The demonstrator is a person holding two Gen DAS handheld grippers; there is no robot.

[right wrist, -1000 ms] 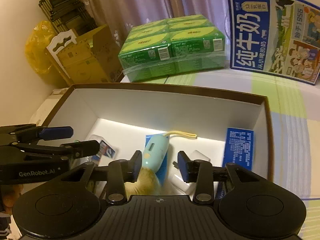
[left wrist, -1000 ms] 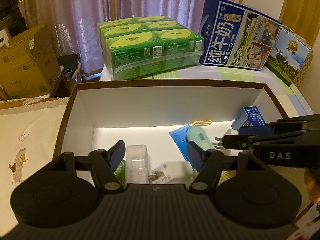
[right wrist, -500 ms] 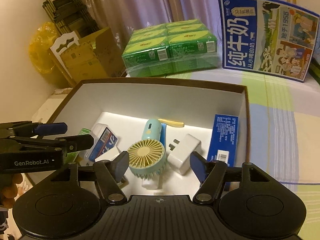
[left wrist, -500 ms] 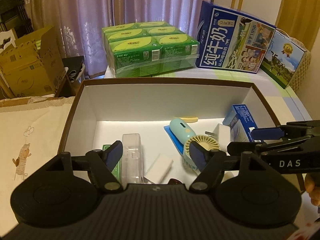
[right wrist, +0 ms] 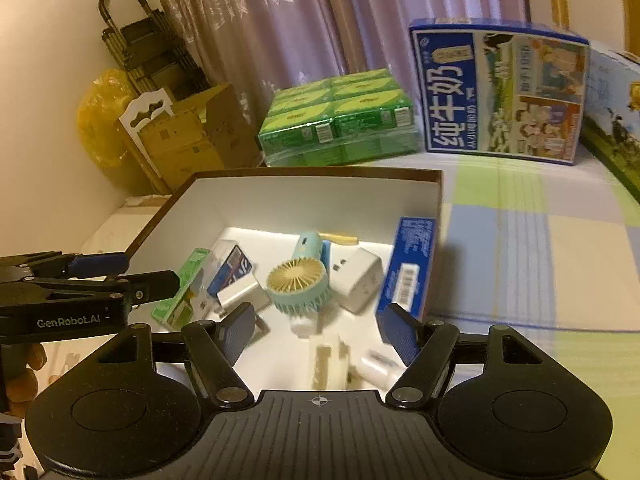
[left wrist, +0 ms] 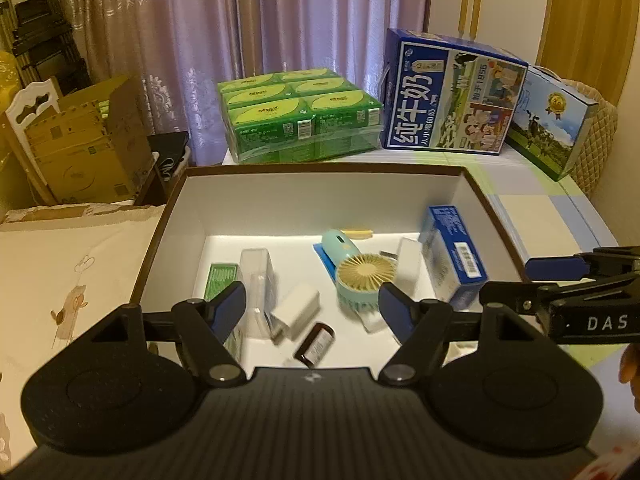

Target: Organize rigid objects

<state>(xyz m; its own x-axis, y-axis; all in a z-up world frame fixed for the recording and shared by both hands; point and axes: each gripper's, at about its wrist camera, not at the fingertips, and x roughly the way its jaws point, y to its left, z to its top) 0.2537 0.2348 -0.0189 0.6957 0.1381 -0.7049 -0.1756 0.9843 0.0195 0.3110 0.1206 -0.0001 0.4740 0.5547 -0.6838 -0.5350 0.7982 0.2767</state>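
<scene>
A brown-rimmed white box [left wrist: 168, 208] [right wrist: 438, 184] holds several items: a teal hand fan [left wrist: 362, 276] [right wrist: 298, 282], a white plug adapter [left wrist: 408, 258] [right wrist: 358, 278], a blue carton [left wrist: 454, 256] [right wrist: 410, 264], a green packet [left wrist: 220, 278] [right wrist: 184, 284], a clear case [left wrist: 258, 276], a white block [left wrist: 296, 310] and a small brown bottle [left wrist: 316, 344]. My left gripper [left wrist: 312, 306] is open and empty above the box's near side. My right gripper [right wrist: 318, 328] is open and empty above the box's near right part.
Behind the box stand a wrapped pack of green cartons [left wrist: 300, 120] [right wrist: 340, 120] and a blue milk case [left wrist: 452, 92] [right wrist: 500, 92]. Cardboard boxes [left wrist: 80, 140] stand at the left. A checked cloth [right wrist: 540, 248] covers the surface to the right.
Both grippers have pulled up and back from the box. The right gripper's jaws have opened wider. The fan, adapter and other items now lie free on the box floor.
</scene>
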